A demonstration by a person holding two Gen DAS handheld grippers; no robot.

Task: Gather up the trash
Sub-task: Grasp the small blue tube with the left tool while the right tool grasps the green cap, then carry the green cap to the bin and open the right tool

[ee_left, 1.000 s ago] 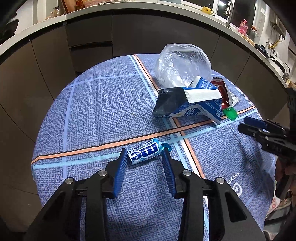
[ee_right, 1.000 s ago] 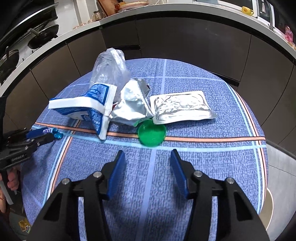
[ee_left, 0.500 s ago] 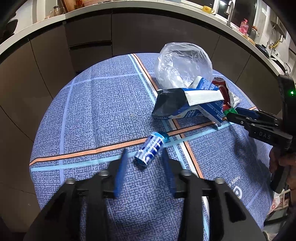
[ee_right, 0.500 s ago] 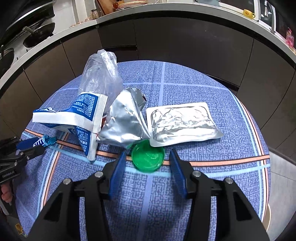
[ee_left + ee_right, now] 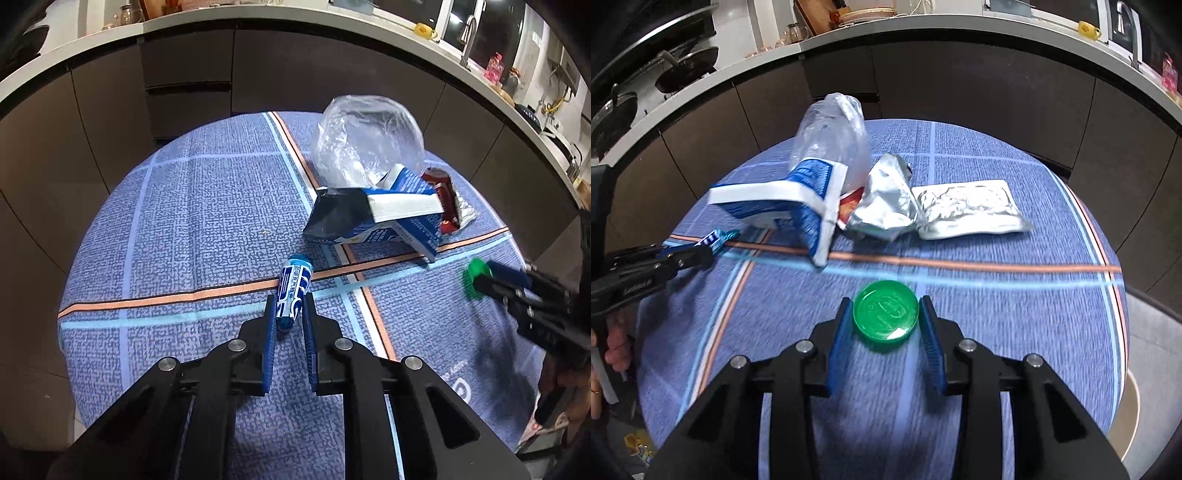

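My left gripper is shut on a small blue-and-white candy roll, which points forward over the blue tablecloth. My right gripper is shut on a green round lid, held just above the cloth; it also shows in the left wrist view. Behind lie a blue-and-white carton, a clear plastic bag, a crumpled silver wrapper and a flat foil pouch.
A red wrapper lies behind the carton. Dark cabinets and a white counter curve around the round table. A stove with pans is at far left. The left gripper shows at left in the right wrist view.
My left gripper closed on the candy roll, which turned from lying crosswise to pointing forward. My right gripper moved up to the green lid, closed on it and drew it back from the wrappers.
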